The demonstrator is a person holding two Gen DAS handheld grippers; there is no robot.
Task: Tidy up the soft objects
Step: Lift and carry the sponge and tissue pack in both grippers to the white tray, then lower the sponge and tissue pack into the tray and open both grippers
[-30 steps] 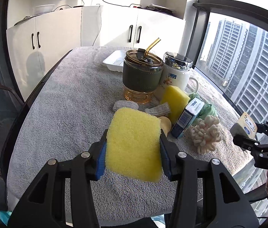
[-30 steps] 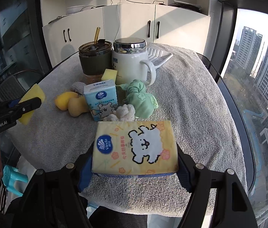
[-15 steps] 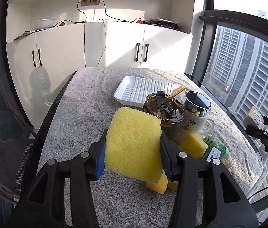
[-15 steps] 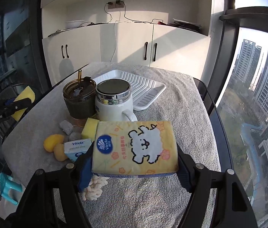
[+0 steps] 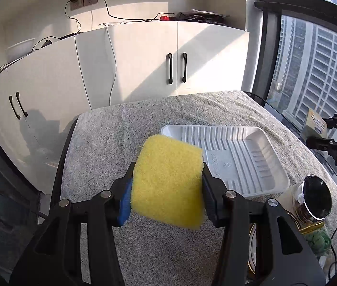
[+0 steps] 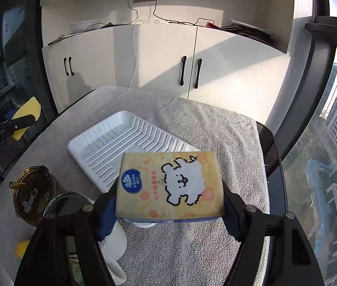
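Ahead of left gripper [image 5: 167, 186], pinching sponge [image 5: 168, 178], tray [image 5: 261, 157] empty. Right view: right gripper [image 6: 169, 202] clamps tissue pack [image 6: 171, 186] above tray [image 6: 101, 143]. Both carried from the clutter to the tray; mug [image 5: 311, 202] now beside.

You have a thick yellow sponge [image 5: 167, 181] with a coarse, porous face pinched by its two side edges and lifted off the towel-covered tabletop [image 5: 120, 133], its broad face tilted up toward the camera. At its 2 o'clock lies the white ribbed tray [image 5: 240, 152], flat on the towel. Your other item is a soft tissue pack [image 6: 169, 186], pale yellow with a fluffy white cartoon animal and a blue round logo, held level above the tray's near corner.
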